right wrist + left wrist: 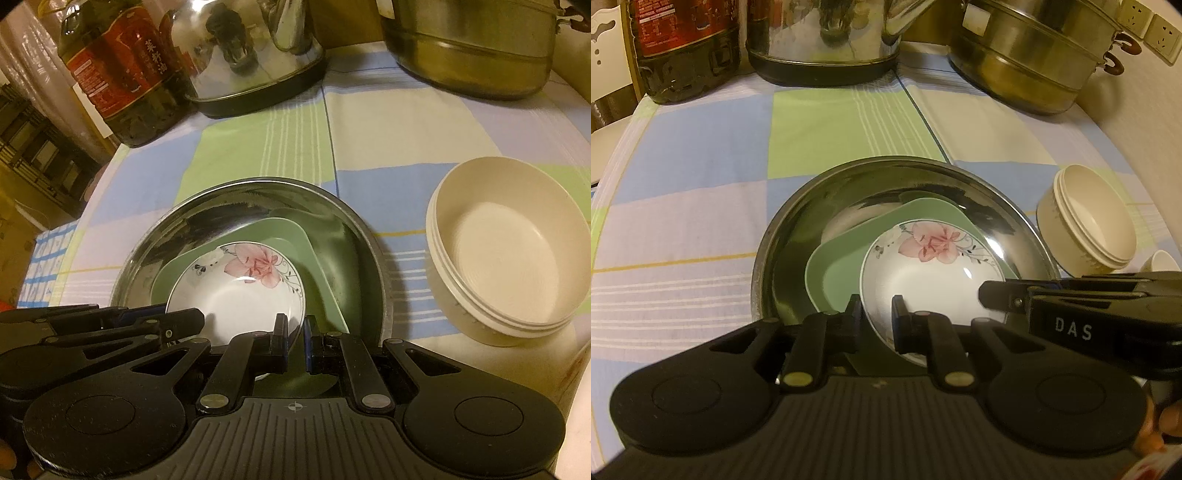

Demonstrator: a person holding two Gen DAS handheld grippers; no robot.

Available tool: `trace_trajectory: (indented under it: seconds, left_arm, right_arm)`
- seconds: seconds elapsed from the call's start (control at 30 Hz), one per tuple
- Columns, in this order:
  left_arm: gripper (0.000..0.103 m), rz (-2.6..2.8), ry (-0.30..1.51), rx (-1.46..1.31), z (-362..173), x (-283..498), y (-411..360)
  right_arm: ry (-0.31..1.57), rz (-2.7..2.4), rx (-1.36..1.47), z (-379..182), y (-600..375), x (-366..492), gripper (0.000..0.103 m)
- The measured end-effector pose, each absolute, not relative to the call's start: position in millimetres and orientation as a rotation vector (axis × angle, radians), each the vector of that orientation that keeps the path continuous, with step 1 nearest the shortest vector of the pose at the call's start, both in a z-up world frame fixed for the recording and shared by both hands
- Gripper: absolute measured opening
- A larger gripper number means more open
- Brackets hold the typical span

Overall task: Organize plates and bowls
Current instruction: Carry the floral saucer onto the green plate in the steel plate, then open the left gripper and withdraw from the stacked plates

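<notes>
Both grippers are clamping the rim of the flowered white plate, which is sitting on a green plate inside a steel basin near the table's front edge. The left gripper is pinching the plate's near rim with narrow jaws; the right gripper is gripping the same rim beside it. A stack of cream bowls is resting just right of the basin on the checked tablecloth.
</notes>
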State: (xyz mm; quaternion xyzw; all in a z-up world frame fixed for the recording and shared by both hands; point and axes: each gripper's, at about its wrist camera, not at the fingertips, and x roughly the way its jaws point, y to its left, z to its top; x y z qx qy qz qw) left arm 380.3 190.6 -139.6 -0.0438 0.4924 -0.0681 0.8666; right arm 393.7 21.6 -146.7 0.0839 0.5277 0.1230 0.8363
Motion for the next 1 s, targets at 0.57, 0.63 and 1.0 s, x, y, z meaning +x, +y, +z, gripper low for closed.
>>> trace_trajectory:
  seconds: [0.57, 0.63, 1.0]
  left_arm:
    - [0.016, -0.143, 0.985, -0.092, -119.5, 369.6, 195.9]
    - [0.017, -0.143, 0.975, -0.09, -113.8, 365.6, 197.3]
    - [0.021, -0.159, 0.93, -0.094, -73.4, 319.2, 197.7]
  right_arm:
    - [1.074, 0.254, 0.173, -131.9, 27.0, 382.9, 0.049]
    - [1.063, 0.251, 0.177, -127.3, 26.1, 379.3, 0.05]
    - [0.988, 0.234, 0.207, -88.2, 9.7, 338.1, 0.063]
